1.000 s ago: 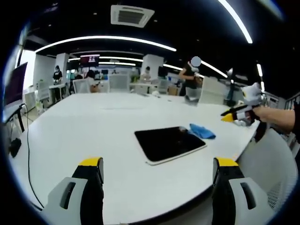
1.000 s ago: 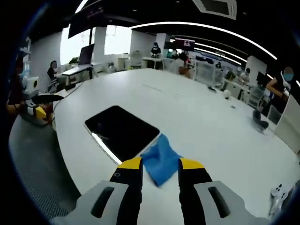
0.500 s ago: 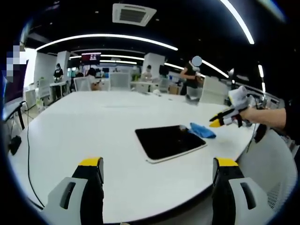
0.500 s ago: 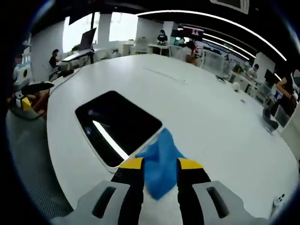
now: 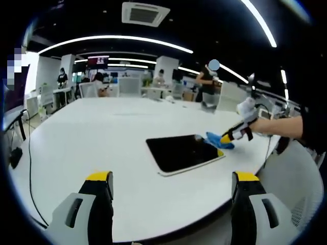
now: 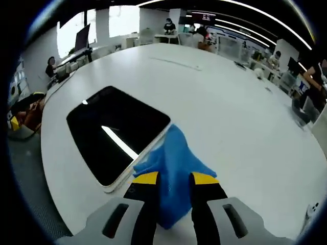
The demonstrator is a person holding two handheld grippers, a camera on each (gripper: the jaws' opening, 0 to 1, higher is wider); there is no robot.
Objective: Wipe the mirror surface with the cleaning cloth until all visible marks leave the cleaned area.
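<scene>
On the big white table (image 6: 240,127), a dark rectangular mirror (image 6: 115,130) lying flat inside a pale rim, with a bright streak of ceiling light reflected across its glass. Just beside one of its edges, touching the rim, a crumpled blue cleaning cloth (image 6: 176,163), seen in the left gripper view as a small blue heap (image 5: 217,140) at the far right corner of the mirror (image 5: 181,153). In the right gripper view, right gripper (image 6: 172,181) down low over the cloth, yellow-tipped jaws parted on either side of the blue fabric, the cloth running between them and under them; jaws standing apart with the cloth filling the gap, not plainly pinched, so released rather than clenched as far as can be told. From the left gripper view, same right gripper (image 5: 225,137) seen reaching in from the right with yellow tips at the cloth, carried by a hand (image 5: 265,125) with a dark sleeve behind it. Left gripper (image 5: 171,184) held back at the near table edge (image 5: 127,204), well apart from mirror and cloth, jaws wide open with nothing between them but bare white tabletop. Beyond the table, an open office with desks, chairs and several people standing or seated in the distance, long curved ceiling lights (image 5: 117,42) overhead and a square ceiling vent (image 5: 144,13). Along the left side of the left gripper view, a thin dark cable (image 5: 30,168) trailing over the tabletop.
</scene>
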